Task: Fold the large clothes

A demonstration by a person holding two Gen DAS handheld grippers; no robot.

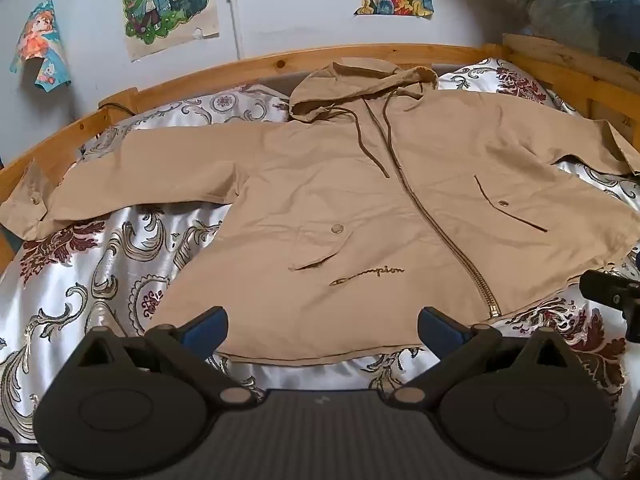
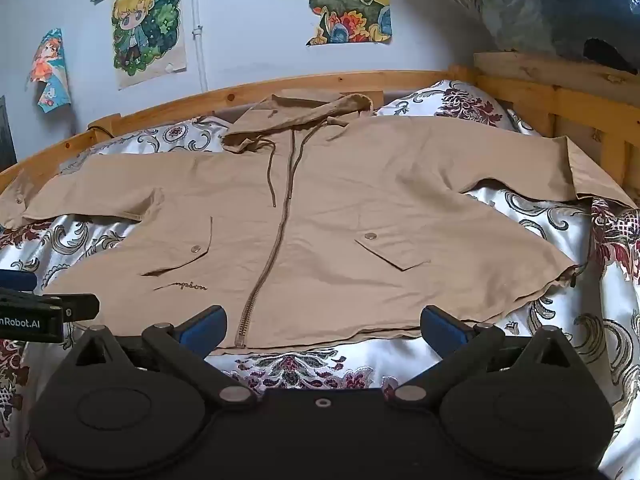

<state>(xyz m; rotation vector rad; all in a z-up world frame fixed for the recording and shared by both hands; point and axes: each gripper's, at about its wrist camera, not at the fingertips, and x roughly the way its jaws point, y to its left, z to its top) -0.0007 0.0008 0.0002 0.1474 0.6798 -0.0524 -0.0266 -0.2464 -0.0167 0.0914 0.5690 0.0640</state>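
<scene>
A tan hooded jacket lies spread face up on the bed, zipped shut, filling the middle of both views. Its hood points toward 12 o'clock against the far rail, with two drawstrings trailing down beside the zipper. One sleeve stretches out toward 9 o'clock, the other sleeve toward 3 o'clock, both flat. Two flap pockets with snaps sit either side of the zipper, and stitched script runs below the pocket on the 9 o'clock side. The hem lies toward 6 o'clock, nearest the cameras.

The left gripper hangs just over the hem, its blue-padded fingers spread wide, holding nothing. The right gripper hovers over the hem on the zipper's 3 o'clock side, equally wide apart and empty; whether either touches the cloth cannot be told. In the right wrist view, the left tool's black body shows at 9 o'clock.

Beneath the jacket is a shiny white bedspread with maroon and grey scrollwork. A pine bed frame curves around from 9 to 3 o'clock. On the pale wall behind hang cartoon posters, and a white pipe runs upright between them. A plastic-wrapped bundle sits at 1 o'clock.
</scene>
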